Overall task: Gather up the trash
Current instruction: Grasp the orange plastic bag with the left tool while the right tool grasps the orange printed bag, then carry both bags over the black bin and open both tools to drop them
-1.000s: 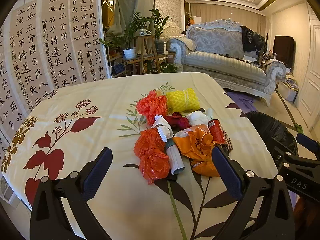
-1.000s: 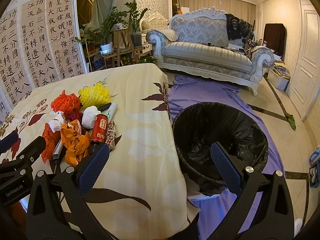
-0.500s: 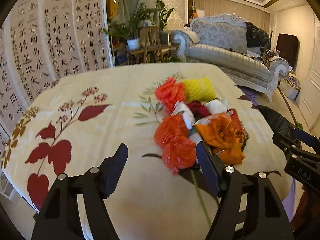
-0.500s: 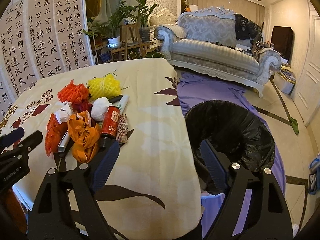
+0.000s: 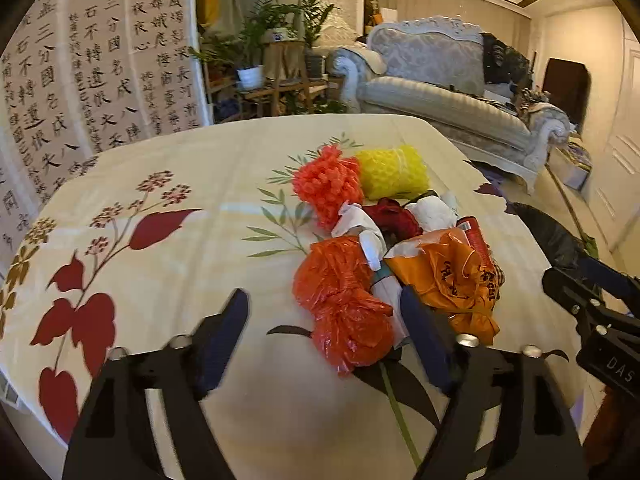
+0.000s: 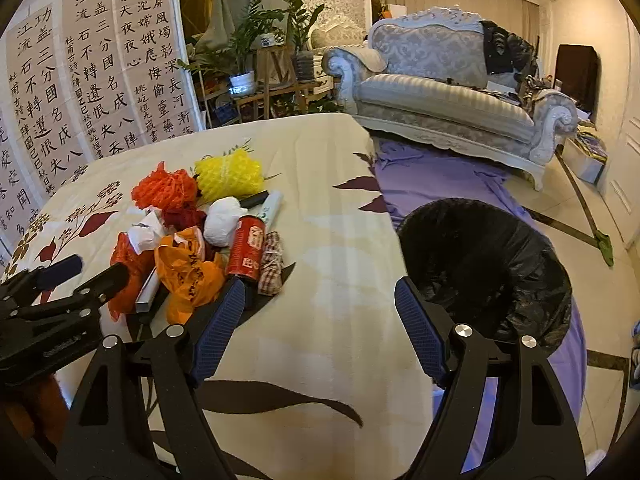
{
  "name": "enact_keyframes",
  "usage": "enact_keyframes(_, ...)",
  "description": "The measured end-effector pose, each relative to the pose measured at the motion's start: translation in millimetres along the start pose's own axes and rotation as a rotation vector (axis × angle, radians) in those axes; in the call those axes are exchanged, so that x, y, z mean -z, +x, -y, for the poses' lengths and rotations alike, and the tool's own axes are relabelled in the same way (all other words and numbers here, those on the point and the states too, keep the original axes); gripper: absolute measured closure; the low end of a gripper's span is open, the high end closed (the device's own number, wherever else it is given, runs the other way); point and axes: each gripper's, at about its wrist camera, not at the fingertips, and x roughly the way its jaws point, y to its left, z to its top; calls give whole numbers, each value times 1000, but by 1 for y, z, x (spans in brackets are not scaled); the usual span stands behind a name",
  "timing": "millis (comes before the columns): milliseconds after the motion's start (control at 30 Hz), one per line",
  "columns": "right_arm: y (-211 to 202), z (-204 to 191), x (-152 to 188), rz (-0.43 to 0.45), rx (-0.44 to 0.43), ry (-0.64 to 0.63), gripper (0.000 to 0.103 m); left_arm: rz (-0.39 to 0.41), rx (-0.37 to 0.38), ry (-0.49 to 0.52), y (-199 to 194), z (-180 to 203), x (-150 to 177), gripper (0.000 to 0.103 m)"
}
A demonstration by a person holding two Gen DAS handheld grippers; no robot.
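Observation:
A pile of trash lies on the flowered tablecloth [image 5: 160, 184]: an orange foam net [image 5: 326, 184], a yellow foam net [image 5: 392, 172], a red plastic bag [image 5: 340, 296], an orange plastic bag [image 5: 448, 276], crumpled white paper [image 5: 432, 212] and a red can [image 6: 246, 248]. My left gripper [image 5: 322, 296] hovers at the pile's near edge, its jaws closing. The red bag sits between its fingertips, and the pads do not press on it. My right gripper [image 6: 319, 286] is open over bare cloth, right of the can. A black-lined bin [image 6: 484, 264] stands beside the table's right edge.
A calligraphy screen [image 5: 80, 80] stands behind the table on the left, with potted plants [image 6: 248, 40] next to it. A pale sofa [image 6: 440, 92] is at the back. Purple cloth [image 6: 440, 176] covers the floor around the bin.
Both grippers' jaws have narrowed. The left gripper has moved forward and down towards the pile, which now looks nearer. The right gripper has turned a little towards the pile.

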Motion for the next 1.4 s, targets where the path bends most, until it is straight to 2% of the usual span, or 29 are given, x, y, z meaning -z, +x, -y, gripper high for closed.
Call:
enact_keyframes(33,1,-1,0,-2,-3,-2,27,-6,20,-4,1,-2,0,47)
enact_keyframes(100,3,-5,0,-9,-8,-10,27,-26,74,-22,5,-6,1,68)
enact_keyframes(167,5,-8,-1,-13,-13,-15,27,-30,106,-34,4,-10,3,73)
enact_keyframes(267,6,-15,-3,-19,-22,-26,27,-5,91,-22,-4,-14,5,79)
enact_keyframes(333,7,-20,-4,-20,-31,-31,27,15,52,3,-11,-16,6,85)
enact_keyframes(367,7,-25,-4,-21,-43,-38,27,25,30,12,-14,-16,6,95)
enact_keyframes(467,7,-40,-6,-19,-66,-68,31,46,-11,10,-21,-27,5,95)
enact_keyframes(633,14,-61,-9,-42,-106,-105,40,39,-14,2,-19,-42,6,95)
enact_keyframes(833,29,-79,-9,-82,-126,-137,60,38,-14,1,-13,-52,8,95)
enact_keyframes(867,31,-81,-9,-87,-128,-138,63,38,-11,5,-13,-52,8,92)
enact_keyframes(900,32,-82,-8,-89,-128,-139,63,40,-13,6,-14,-52,8,77)
enact_keyframes(933,32,-82,-8,-86,-125,-142,68,46,-20,3,-14,-52,8,65)
enact_keyframes(967,31,-83,-8,-79,-122,-146,71,59,-17,-2,-15,-53,7,46)
enact_keyframes(1000,31,-83,-9,-80,-125,-146,72,74,-6,-5,-17,-53,7,42)
enact_keyframes(1133,30,-77,-9,-79,-138,-128,72,76,0,19,-13,-48,2,41)
enact_keyframes(1300,20,-71,-13,-52,-144,-117,73,34,28,56,1,-41,3,43)
enact_keyframes(1333,18,-70,-14,-44,-147,-114,73,29,35,58,3,-40,4,46)
enact_keyframes(1400,15,-68,-15,-33,-150,-109,73,9,56,66,7,-38,6,69)
